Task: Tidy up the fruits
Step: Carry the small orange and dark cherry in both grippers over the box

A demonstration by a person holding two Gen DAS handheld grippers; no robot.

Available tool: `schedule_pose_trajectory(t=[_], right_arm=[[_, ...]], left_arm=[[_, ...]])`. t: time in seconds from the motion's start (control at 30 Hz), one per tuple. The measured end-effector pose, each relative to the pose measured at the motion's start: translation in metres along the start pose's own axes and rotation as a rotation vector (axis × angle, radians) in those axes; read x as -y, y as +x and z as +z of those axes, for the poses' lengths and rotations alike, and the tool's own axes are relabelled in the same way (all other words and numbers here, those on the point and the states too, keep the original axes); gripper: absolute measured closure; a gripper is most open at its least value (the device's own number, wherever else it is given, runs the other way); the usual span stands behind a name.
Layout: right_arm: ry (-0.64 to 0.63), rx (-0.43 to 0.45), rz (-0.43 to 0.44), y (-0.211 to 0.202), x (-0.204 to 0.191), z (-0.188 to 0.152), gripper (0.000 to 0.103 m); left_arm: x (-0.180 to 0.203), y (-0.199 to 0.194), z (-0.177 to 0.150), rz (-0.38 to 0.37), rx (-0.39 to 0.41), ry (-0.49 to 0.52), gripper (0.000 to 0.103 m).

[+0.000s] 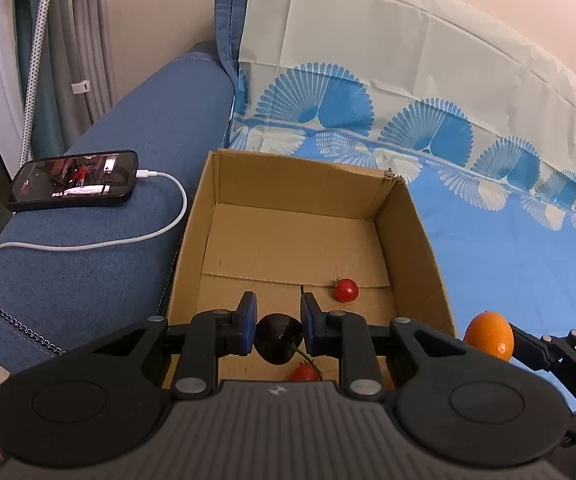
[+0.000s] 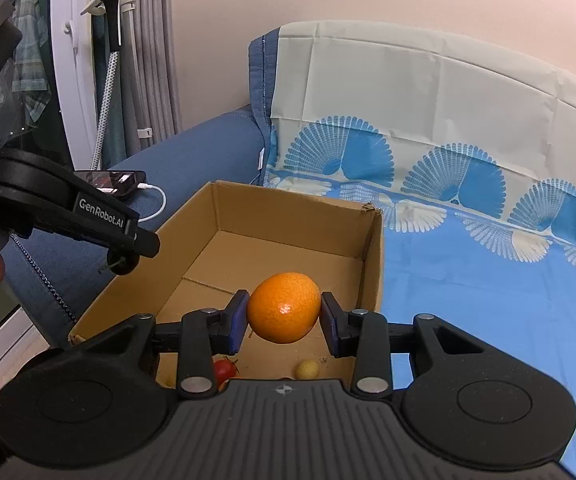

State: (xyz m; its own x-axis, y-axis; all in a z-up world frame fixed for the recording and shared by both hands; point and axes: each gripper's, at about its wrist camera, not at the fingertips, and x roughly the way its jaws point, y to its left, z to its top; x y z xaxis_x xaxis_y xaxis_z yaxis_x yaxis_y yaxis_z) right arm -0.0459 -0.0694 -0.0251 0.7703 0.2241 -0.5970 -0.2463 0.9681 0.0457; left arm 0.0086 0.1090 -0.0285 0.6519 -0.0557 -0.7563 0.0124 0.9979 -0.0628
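Note:
An open cardboard box (image 1: 419,236) stands on the sofa seat; it also shows in the right wrist view (image 2: 288,208). My left gripper (image 1: 278,320) is shut on a dark cherry (image 1: 278,338) with a green stem, held over the box's near end. A red cherry tomato (image 1: 346,290) lies on the box floor, and another red tomato (image 1: 303,373) lies below the gripper. My right gripper (image 2: 284,316) is shut on an orange (image 2: 284,307) above the box's near right part. The orange also shows in the left wrist view (image 1: 489,338). A red tomato (image 2: 224,370) and a small yellow fruit (image 2: 307,369) lie in the box below.
A phone (image 1: 74,180) with a white charging cable (image 1: 128,240) lies on the blue sofa armrest (image 1: 108,272) left of the box. A blue and cream patterned cloth (image 1: 487,220) covers the seat and backrest. A curtain and a steamer hose (image 2: 106,92) stand at the far left.

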Motion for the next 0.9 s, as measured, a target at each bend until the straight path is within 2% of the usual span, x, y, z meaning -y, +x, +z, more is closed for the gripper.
schedule_pose_trajectory(t=[0.33, 0.9], right_arm=[[0.008, -0.047, 0.010, 0.023, 0.006, -0.003, 0.064], [0.016, -0.162, 0.010, 0.082, 0.018, -0.017, 0.064]], left_arm=[[0.002, 0.027, 0.004, 0.005, -0.044, 0.014, 0.077], [0.004, 0.091, -0.001, 0.048, -0.166, 0.062, 0.077]])
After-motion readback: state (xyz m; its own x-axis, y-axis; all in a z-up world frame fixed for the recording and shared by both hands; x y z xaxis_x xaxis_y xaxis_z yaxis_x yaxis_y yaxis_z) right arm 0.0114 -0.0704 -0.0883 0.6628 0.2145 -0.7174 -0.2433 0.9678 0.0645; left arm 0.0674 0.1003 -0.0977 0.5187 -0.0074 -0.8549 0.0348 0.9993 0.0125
